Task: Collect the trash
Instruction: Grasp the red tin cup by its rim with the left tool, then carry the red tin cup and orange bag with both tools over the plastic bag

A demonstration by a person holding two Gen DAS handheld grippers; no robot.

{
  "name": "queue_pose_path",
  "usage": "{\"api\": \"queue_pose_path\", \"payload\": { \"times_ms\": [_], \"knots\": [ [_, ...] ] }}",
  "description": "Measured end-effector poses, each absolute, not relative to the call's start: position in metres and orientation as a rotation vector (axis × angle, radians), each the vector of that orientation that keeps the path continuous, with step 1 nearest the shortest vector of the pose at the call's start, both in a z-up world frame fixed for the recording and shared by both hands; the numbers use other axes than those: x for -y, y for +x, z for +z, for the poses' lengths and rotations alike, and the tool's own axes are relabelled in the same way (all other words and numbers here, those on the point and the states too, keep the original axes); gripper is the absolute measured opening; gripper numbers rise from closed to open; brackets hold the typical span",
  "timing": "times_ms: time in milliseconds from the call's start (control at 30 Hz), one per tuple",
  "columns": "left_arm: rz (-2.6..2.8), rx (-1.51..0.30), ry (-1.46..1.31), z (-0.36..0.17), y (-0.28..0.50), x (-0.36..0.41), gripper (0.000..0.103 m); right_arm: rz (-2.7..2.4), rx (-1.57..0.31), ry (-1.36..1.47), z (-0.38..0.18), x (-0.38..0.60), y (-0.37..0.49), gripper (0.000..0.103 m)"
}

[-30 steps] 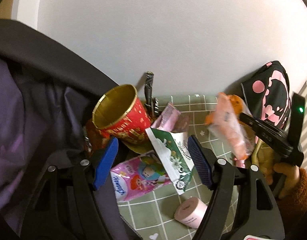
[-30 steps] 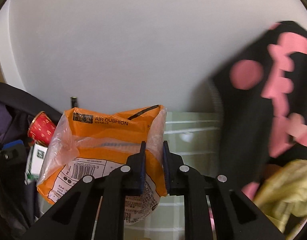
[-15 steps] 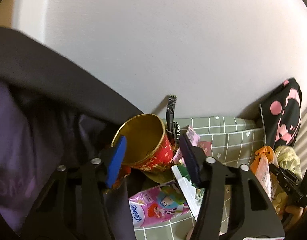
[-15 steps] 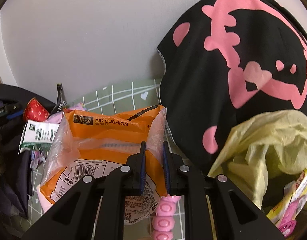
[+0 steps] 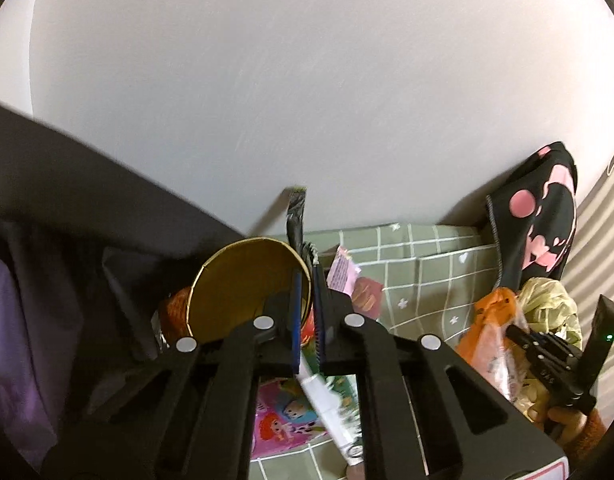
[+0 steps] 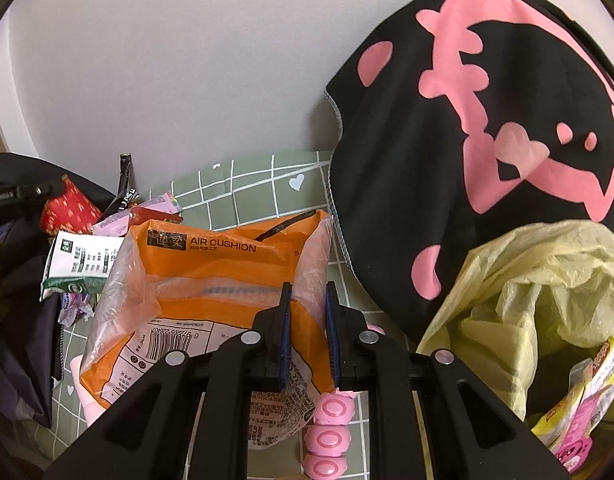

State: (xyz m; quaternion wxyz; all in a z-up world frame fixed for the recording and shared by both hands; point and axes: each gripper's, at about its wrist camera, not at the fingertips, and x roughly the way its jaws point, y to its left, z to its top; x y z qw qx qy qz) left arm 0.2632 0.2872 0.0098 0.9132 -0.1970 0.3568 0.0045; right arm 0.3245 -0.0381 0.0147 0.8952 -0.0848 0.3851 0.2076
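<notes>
Your left gripper (image 5: 307, 276) pinches the rim of the red, gold-lined paper cup (image 5: 243, 288) lying beside the dark jacket; your right gripper (image 6: 309, 300) clamps the orange plastic air-cushion package (image 6: 211, 280) above the green grid tablecloth (image 6: 251, 188).

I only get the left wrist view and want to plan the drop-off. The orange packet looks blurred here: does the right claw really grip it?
Observer: Yes. The right claw is shut on the orange packet, pinching it near its right edge.
Operator: Is the yellow bag open enough to take it?
Observer: It looks so. The yellow bag gapes open just right of that claw.
Operator: Anything in it?
Observer: Pink and yellow wrappers lie inside.
</notes>
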Motion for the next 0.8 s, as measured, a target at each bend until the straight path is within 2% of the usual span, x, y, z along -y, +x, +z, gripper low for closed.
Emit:
{"api": "queue_pose_path", "payload": {
  "times_ms": [367, 800],
  "knots": [
    [-0.054, -0.679, -0.359, 0.051, 0.272, -0.265, 0.005, 0.433, -0.756, -0.217, 0.026, 0.029, 0.329, 0.015],
    [-0.269, -0.618, -0.298, 0.112, 0.307, -0.206, 0.005, 0.306, -0.618, -0.181, 0.107, 0.069, 0.329, 0.015]
  ]
}}
